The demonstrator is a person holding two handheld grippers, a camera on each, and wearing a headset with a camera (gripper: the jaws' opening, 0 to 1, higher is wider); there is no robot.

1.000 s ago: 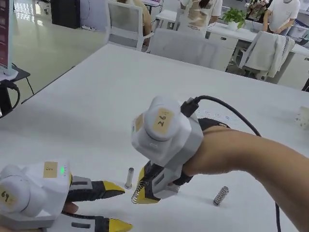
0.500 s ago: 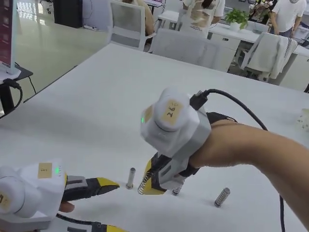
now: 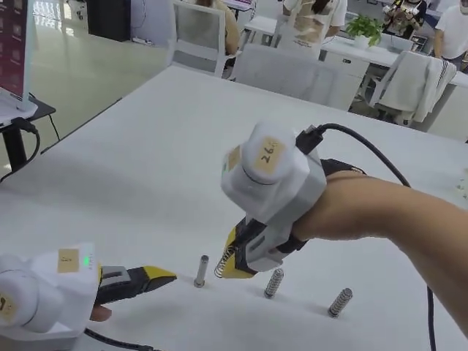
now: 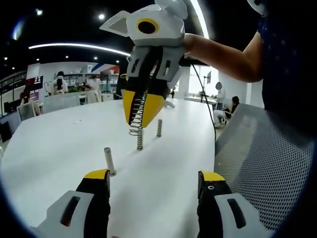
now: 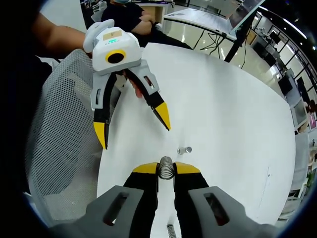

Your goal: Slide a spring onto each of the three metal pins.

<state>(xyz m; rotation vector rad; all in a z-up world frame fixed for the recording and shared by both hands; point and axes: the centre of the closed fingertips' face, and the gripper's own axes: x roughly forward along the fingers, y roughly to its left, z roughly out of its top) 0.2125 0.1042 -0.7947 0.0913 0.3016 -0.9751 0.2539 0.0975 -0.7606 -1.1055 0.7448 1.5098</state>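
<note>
My right gripper [image 3: 235, 266] is shut on a small steel spring [image 3: 223, 261], held tilted just above the white table and a little right of a bare metal pin [image 3: 201, 270]. Two more pins stand to the right, each wearing a spring [image 3: 273, 282] [image 3: 340, 301]. In the right gripper view the held spring [image 5: 166, 168] sits between my jaws, with the bare pin [image 5: 184, 149] just beyond. My left gripper [image 4: 154, 176] is open and holds nothing, its fingertips either side of the bare pin [image 4: 109, 161] but short of it. One left finger [image 3: 150, 278] points at that pin.
The white table [image 3: 168, 161] stretches far and left with free room. A grey mesh chair [image 5: 59, 144] sits at the near edge. Chairs, desks and people stand beyond the far edge.
My right gripper has lifted and drifted right with the spring, away from the bare pin, uncovering a sprung pin behind it. The left gripper has barely moved.
</note>
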